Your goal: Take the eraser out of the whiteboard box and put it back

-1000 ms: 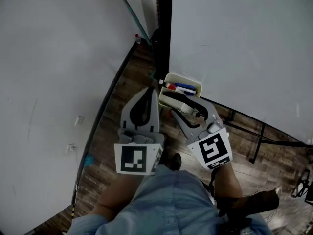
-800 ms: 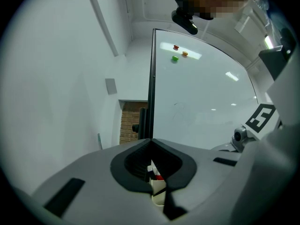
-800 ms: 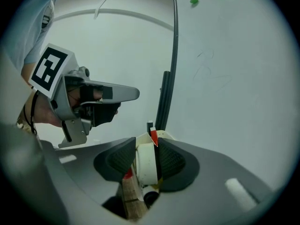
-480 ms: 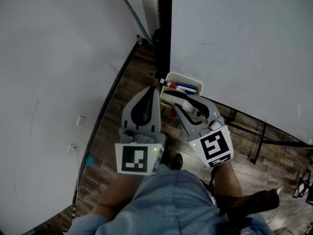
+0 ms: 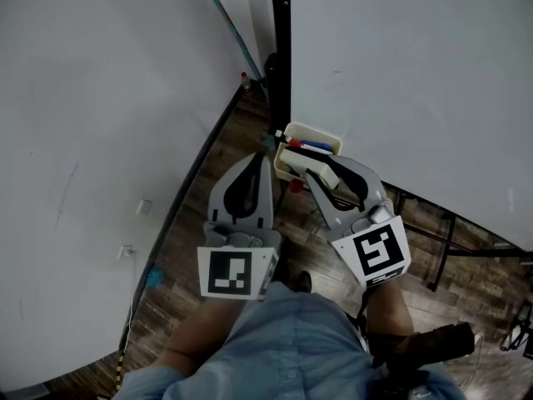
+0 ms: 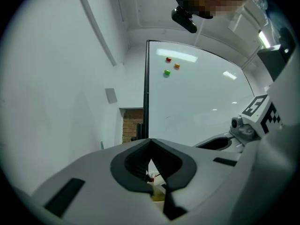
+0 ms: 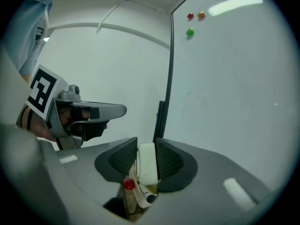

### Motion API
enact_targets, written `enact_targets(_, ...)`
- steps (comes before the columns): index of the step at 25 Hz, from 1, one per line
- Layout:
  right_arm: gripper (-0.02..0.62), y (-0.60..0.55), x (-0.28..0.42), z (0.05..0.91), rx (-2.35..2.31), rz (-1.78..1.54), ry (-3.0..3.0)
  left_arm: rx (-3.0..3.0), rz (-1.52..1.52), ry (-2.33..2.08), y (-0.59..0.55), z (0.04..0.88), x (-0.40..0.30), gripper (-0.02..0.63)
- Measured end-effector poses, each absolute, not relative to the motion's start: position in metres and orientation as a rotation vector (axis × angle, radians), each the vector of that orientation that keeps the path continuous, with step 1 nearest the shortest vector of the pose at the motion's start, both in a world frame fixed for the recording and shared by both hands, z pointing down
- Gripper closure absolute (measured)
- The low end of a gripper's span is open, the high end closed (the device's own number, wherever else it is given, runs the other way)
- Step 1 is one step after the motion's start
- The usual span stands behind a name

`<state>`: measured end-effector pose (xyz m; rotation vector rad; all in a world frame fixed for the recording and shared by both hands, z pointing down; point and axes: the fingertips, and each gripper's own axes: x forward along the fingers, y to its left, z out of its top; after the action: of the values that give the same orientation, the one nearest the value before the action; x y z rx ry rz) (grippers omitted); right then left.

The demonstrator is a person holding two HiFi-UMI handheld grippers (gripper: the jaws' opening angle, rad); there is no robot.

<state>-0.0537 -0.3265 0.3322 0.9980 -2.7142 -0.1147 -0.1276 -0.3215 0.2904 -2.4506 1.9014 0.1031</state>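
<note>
Right hand-held gripper (image 7: 146,145): jaws have just been closing and are now gripping the white eraser (image 7: 147,165) by its flat sides, set partly apart by its thickness. I am holding it upright just over the whiteboard box (image 5: 315,129), probably to avoid snagging the markers (image 5: 310,147). Left hand-held gripper (image 6: 150,143) is hovering alongside, clenched on nothing.

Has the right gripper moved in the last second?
Yes. The right gripper rose toward the camera, away from the box; its fingers just closed on the eraser.
</note>
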Motion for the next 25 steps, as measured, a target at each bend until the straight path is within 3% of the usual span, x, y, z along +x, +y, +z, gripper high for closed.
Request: enact_targets(25, 0.474, -0.226, -0.021, 0.282, 0.936, -0.258, -2.841, -2.322, 0.151, 1.889, -0.231, 0.254, -0.089, 0.603)
